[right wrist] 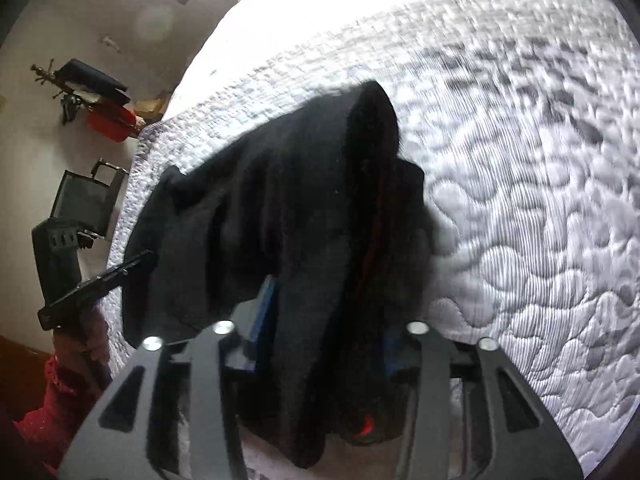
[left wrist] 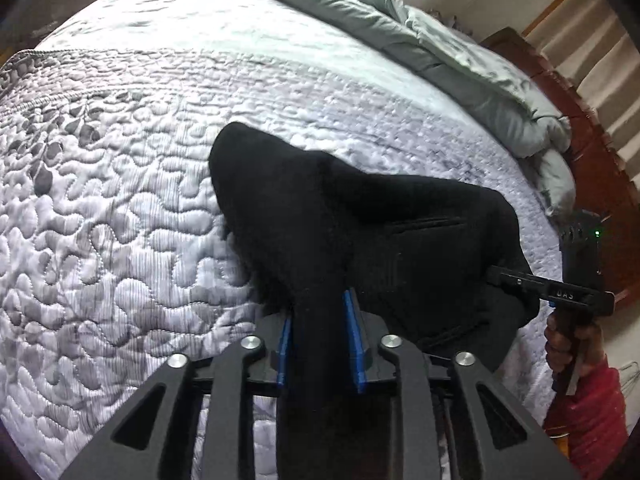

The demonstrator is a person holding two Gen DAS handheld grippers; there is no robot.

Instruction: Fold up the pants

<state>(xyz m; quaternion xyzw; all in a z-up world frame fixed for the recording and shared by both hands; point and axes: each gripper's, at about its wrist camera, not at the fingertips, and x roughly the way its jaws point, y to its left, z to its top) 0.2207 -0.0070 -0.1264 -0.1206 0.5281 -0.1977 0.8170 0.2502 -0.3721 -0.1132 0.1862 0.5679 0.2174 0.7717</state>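
Left wrist view shows the black pants [left wrist: 360, 232] on the bed [left wrist: 120, 200], stretched sideways between both grippers. Cloth runs between the blue pads of the left gripper [left wrist: 320, 340] and the right gripper [right wrist: 320, 328]; whether they pinch or have let go I cannot tell.

We see a white quilt [left wrist: 140, 184] stitched in wavy lines with grey leaf shapes spread over the bed. A pale green duvet [left wrist: 460, 56] lies bunched along its far edge, beside a dark wooden frame [left wrist: 592, 168] and beige curtains [left wrist: 592, 40]. A red item [right wrist: 110, 122] sits by the wall.
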